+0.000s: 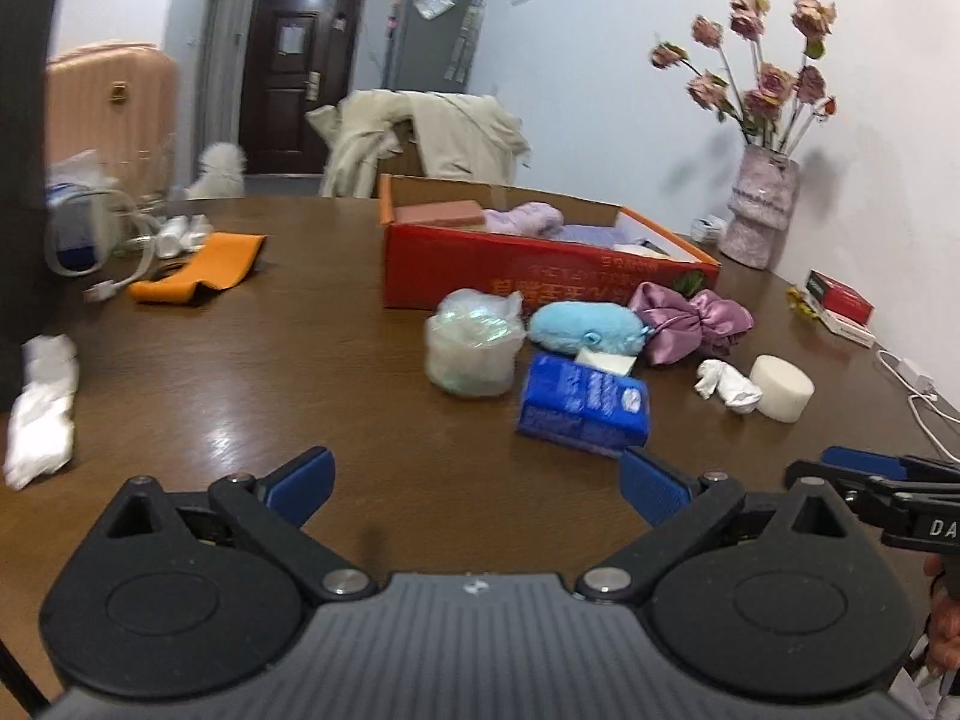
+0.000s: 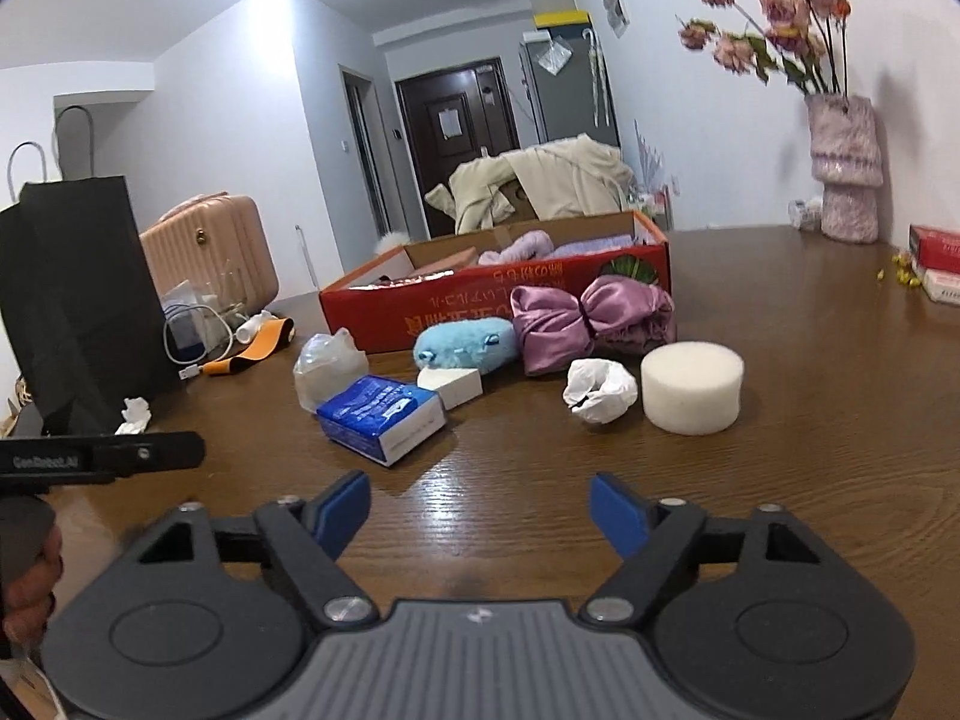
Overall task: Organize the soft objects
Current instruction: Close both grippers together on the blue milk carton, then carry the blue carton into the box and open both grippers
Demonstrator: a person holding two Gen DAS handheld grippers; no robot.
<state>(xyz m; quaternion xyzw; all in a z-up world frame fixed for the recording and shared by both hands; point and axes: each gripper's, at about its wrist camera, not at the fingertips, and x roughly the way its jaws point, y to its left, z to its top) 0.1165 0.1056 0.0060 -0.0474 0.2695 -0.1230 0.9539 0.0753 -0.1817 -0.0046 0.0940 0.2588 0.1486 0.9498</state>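
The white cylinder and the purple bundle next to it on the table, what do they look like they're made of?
The white cylinder looks like foam or sponge: matte, with a finely pitted surface and soft edges. The purple bundle looks like satin or a similar silky fabric: it has a sheen and gathered folds, cinched in the middle. Neither can be confirmed by look alone.

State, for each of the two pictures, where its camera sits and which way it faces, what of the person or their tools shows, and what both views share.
Left wrist view: sits behind the open left gripper, facing across the table toward the red box; the right gripper shows alongside.
Right wrist view: sits behind the open right gripper, facing likewise; the left gripper and a hand show.
Shared: red box, blue tissue pack, sponge, vase.
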